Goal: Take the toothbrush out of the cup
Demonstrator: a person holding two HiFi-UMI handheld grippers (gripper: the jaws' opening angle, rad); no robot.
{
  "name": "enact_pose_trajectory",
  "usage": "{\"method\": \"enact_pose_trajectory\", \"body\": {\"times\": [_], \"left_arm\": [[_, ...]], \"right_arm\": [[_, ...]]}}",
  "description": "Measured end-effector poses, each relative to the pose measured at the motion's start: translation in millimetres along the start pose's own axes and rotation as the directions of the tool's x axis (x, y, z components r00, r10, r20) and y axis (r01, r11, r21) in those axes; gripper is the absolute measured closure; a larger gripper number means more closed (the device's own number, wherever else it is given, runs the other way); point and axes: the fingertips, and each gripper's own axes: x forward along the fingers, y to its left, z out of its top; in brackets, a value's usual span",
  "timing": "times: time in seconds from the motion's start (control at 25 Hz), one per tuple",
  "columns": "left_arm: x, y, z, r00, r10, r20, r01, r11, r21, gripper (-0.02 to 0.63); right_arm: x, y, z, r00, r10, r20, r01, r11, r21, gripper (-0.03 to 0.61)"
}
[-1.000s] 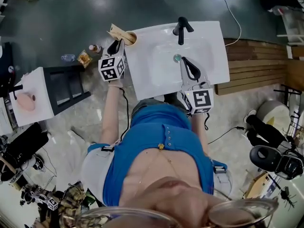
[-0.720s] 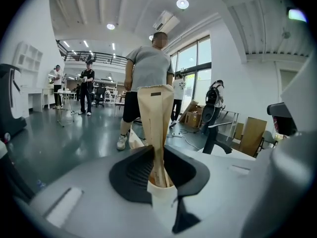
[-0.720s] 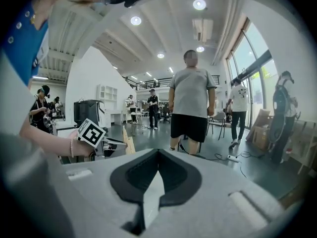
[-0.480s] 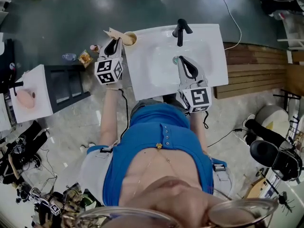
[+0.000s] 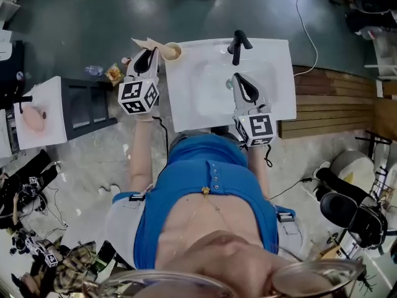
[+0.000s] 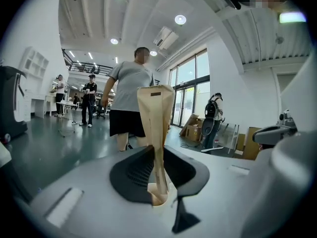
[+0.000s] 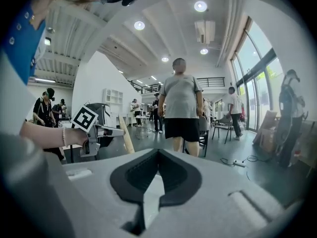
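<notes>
Left gripper view: the left gripper (image 6: 156,150) is clamped on the toothbrush (image 6: 155,114), a flat tan stick. It stands up out of the jaws and its lower end runs down behind them. Head view vs a second ago: this gripper sits higher and closer to the camera, and its marker cube looks bigger. The toothbrush has come up with it. It lies across the jaw tips, with one end toward the cup (image 5: 172,51). The cup sits just right of those tips on the back left corner of the sink (image 5: 273,73). So the lift is under way and the grip holds, no slip visible. Can't tell from above whether the lower end has cleared the rim, because stick and rim overlap there. The cup hasn't moved or tipped. Right gripper (image 7: 157,151): jaws pressed together, nothing in them. It's parked over the basin with the faucet (image 5: 237,42) just ahead of it, same place as before. My read: task is mostly done. What's left is a bit more lift until the stick is free of the cup, then carry it off to the side. Risk: the end drags on the rim and tips the cup, since nothing holds the cup down.
</notes>
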Motion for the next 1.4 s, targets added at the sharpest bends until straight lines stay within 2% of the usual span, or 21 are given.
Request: {"method": "enact_pose_trajectory", "body": {"times": [0.2, 0.52, 1.4], "left_arm": [[-11.0, -8.8, 13.5, 1.000, -0.004, 0.014, 0.004, 1.000, 0.009, 0.554], [-24.4, -12.1, 10.0, 1.000, 0.018, 0.004, -0.018, 1.000, -0.014, 0.555], [-48.8, -27.9, -52.4, 0.984, 0.004, -0.177, -0.019, 0.996, -0.083, 0.555]], "right_arm": [[4.1, -3.4, 1.9, 1.000, 0.023, 0.006, -0.022, 1.000, -0.005, 0.576], [13.7, 2.3, 5.9, 0.997, 0.081, 0.011, -0.080, 0.997, -0.020, 0.575], [17.4, 8.3, 2.6, 0.991, 0.133, -0.002, -0.133, 0.991, -0.023, 0.576]]}}
